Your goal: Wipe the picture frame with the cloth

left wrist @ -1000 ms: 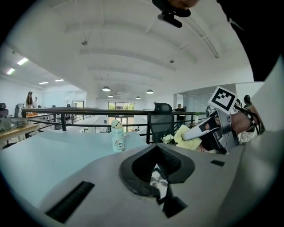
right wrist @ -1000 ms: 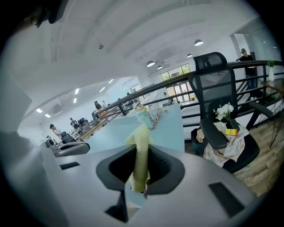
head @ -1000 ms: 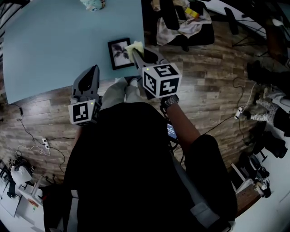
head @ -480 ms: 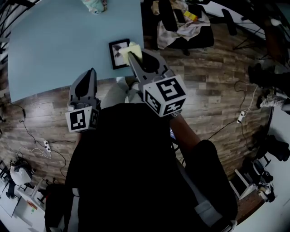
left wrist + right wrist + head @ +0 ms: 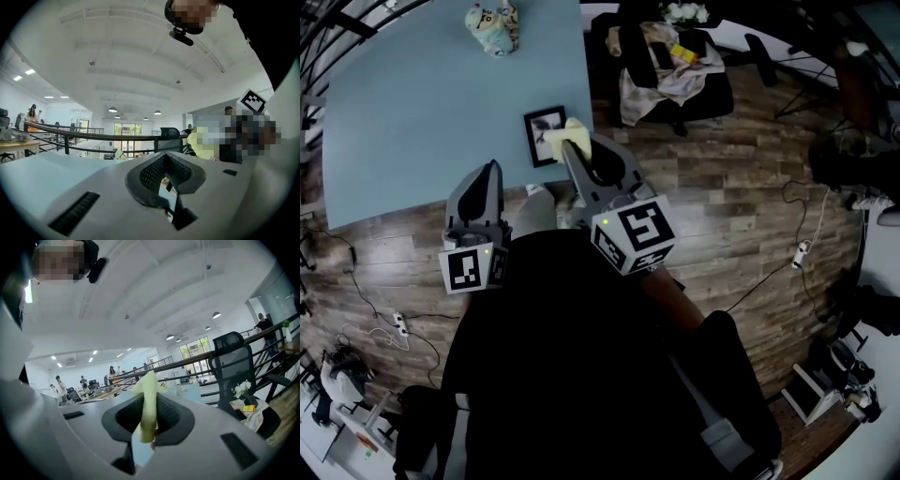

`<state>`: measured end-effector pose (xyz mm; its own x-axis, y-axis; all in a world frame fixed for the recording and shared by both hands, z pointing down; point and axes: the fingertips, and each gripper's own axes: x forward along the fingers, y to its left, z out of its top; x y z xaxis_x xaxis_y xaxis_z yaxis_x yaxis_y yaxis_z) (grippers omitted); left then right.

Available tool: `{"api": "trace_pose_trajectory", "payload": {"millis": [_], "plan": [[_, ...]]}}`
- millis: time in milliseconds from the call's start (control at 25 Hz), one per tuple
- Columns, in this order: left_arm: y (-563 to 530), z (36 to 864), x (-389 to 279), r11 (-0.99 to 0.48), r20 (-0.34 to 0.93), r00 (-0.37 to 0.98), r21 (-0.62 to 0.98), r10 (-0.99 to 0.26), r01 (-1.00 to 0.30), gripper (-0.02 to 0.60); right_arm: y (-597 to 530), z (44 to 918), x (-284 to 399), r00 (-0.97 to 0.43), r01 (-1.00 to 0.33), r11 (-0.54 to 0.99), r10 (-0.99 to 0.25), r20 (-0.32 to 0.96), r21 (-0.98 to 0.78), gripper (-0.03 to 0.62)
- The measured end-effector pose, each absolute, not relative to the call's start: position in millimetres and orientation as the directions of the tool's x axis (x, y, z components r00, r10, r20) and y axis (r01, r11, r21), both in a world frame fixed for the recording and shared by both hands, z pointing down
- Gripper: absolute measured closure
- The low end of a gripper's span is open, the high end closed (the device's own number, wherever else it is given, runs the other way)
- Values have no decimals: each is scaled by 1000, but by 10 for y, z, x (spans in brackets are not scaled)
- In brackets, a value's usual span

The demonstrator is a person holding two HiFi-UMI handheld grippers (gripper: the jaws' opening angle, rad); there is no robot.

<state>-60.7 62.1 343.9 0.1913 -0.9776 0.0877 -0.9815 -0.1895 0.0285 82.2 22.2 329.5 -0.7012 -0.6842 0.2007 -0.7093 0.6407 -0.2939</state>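
Observation:
A small black picture frame (image 5: 542, 129) lies near the front right corner of the light blue table (image 5: 422, 103). A pale yellow cloth (image 5: 569, 139) covers the frame's right edge, with my right gripper (image 5: 573, 150) shut on it. In the right gripper view the cloth (image 5: 148, 401) stands up out of the closed jaws of the right gripper (image 5: 149, 427), which is tilted up toward the room. My left gripper (image 5: 491, 171) hangs over the table's front edge, left of the frame. In the left gripper view the left gripper (image 5: 168, 199) is shut on nothing.
A pale stuffed toy (image 5: 493, 17) sits at the table's far edge. A black office chair (image 5: 675, 70) piled with clothes stands right of the table on the wooden floor. Cables and a power strip (image 5: 396, 323) lie at the left.
The right gripper has drawn back along the frame's right edge toward the table front with the cloth in it. The left gripper has barely moved.

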Motion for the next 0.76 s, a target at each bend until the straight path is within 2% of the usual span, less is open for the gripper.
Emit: {"api": "trace_pose_trajectory", "payload": {"millis": [760], "plan": [[660,3319,-696,-188,81,191,46,-978,-981,584,269,3286,643,-701,-709,636,-682,206,-306,537]]}}
